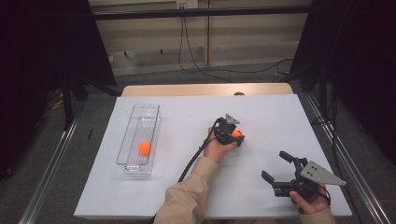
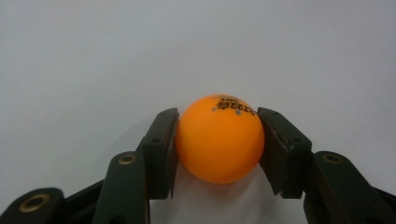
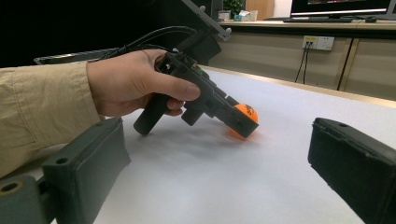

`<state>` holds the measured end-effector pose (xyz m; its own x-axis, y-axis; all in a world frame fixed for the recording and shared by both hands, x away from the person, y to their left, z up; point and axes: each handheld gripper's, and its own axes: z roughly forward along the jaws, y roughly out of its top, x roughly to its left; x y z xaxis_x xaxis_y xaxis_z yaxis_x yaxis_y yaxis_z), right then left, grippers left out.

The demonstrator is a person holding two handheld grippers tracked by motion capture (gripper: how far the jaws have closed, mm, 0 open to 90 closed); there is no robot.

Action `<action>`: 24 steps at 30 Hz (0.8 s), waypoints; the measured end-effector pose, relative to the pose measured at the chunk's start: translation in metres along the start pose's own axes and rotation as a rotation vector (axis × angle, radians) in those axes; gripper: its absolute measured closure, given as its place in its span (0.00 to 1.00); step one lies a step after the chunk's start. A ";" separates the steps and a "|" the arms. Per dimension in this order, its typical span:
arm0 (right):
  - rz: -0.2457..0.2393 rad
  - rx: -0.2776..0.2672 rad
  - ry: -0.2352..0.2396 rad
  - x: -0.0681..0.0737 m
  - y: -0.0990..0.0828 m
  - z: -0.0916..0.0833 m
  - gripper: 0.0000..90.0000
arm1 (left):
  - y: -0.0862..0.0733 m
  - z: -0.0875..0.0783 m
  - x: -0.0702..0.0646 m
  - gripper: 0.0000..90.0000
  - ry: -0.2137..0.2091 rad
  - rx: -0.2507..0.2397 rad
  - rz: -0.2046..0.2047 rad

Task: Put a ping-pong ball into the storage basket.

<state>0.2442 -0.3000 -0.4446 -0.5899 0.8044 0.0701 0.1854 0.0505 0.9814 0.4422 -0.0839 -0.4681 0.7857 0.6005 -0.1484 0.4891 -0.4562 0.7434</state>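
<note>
An orange ping-pong ball (image 1: 236, 133) (image 2: 219, 144) with black print rests on the white sheet near the table's middle. My left gripper (image 1: 235, 136) (image 2: 218, 115) is shut on it, one pad pressed on each side. The right gripper view has the same ball (image 3: 246, 113) beyond the left gripper (image 3: 240, 123), which a hand in a tan sleeve holds tilted down. My right gripper (image 1: 274, 164) (image 3: 219, 172) hovers at the front right, jaws wide open, with nothing between them. A second orange ball (image 1: 144, 148) lies in a clear tray (image 1: 122, 144) at the left.
A white sheet (image 1: 187, 186) covers the wooden table (image 1: 187, 89). The left gripper's cable (image 1: 194, 158) runs back along the forearm. Metal rails (image 1: 51, 158) flank the table and dark curtains hang on both sides.
</note>
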 end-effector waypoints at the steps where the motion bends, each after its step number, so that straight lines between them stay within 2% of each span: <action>1: 0.000 0.000 0.000 0.000 0.000 0.000 0.05 | 0.000 0.000 0.000 0.56 -0.003 -0.001 -0.002; 5: -0.002 0.000 0.001 0.000 0.000 0.000 0.05 | 0.001 -0.003 -0.001 0.56 -0.013 0.004 0.005; 9: -0.002 0.000 0.001 0.000 0.000 0.000 0.05 | 0.002 -0.006 -0.002 0.56 -0.024 0.007 -0.004; 13: -0.002 0.000 0.001 0.000 0.000 0.000 0.05 | 0.002 -0.009 -0.002 0.57 -0.035 0.032 -0.004; 24: -0.001 -0.004 0.000 0.000 0.000 -0.001 0.05 | 0.002 -0.020 -0.004 0.57 -0.069 0.031 -0.007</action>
<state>0.2437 -0.3002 -0.4443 -0.5902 0.8043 0.0688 0.1818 0.0494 0.9821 0.4325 -0.0737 -0.4530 0.8059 0.5578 -0.1986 0.5052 -0.4729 0.7219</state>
